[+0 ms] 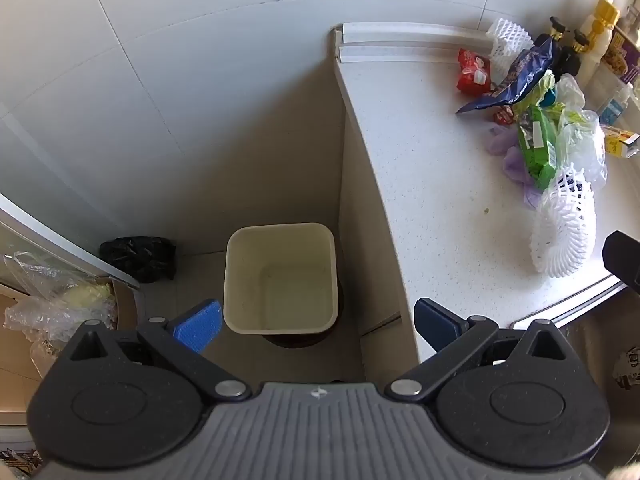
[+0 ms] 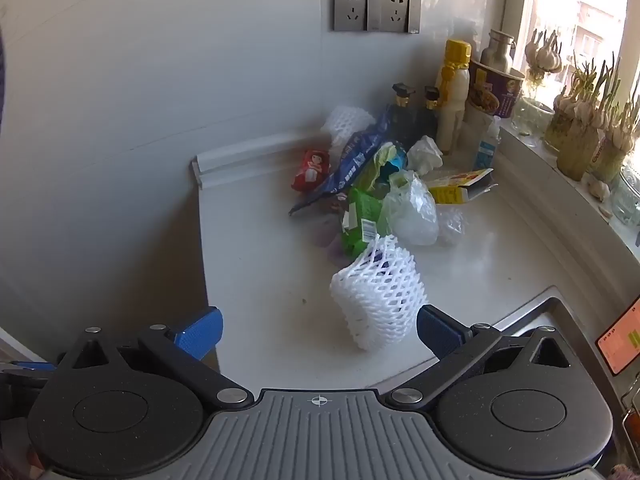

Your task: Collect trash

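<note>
While the left tongs are hanging released over the empty cream bin on the floor, the right tongs are gaping, empty, near a white foam fruit net on the desk; next comes closing on it.

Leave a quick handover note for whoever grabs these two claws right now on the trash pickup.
Left claw: open, empty, over the bin on the floor beside the counter.
Right claw: open, empty, facing the nearest foam net.
Bin looks empty; nothing collected yet.
Left to do: foam net, green packet, blue bag, red wrapper, clear plastic bag, all on the counter.
</note>
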`<move>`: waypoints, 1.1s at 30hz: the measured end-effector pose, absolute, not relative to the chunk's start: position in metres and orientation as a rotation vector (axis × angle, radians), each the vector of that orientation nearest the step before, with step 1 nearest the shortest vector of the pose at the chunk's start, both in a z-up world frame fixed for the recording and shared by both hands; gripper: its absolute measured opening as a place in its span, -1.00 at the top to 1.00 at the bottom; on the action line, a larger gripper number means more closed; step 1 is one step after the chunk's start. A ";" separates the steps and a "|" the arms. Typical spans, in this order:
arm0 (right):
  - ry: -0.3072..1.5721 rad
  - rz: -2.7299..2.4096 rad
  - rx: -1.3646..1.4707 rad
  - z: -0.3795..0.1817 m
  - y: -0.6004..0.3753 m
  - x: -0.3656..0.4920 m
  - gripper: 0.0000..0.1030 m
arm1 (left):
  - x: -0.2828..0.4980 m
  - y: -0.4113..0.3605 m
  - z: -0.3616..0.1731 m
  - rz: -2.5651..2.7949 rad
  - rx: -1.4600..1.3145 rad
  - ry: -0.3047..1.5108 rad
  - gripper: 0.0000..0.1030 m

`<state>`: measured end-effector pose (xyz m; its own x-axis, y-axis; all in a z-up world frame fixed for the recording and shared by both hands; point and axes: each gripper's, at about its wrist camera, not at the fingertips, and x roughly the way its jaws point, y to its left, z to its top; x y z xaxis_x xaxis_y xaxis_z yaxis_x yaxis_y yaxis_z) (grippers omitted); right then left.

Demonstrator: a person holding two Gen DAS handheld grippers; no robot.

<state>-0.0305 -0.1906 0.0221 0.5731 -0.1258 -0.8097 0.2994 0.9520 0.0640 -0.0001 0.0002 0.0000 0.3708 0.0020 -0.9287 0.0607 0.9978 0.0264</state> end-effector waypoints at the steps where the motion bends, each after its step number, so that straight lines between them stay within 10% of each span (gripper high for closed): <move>1: 0.930 -0.252 0.202 0.022 -0.191 -0.031 -1.00 | 0.000 0.001 0.000 -0.038 0.057 1.192 -0.99; 33: 0.942 -0.214 0.215 0.022 -0.186 -0.029 -1.00 | 0.002 0.003 0.003 -0.028 0.050 1.180 -0.99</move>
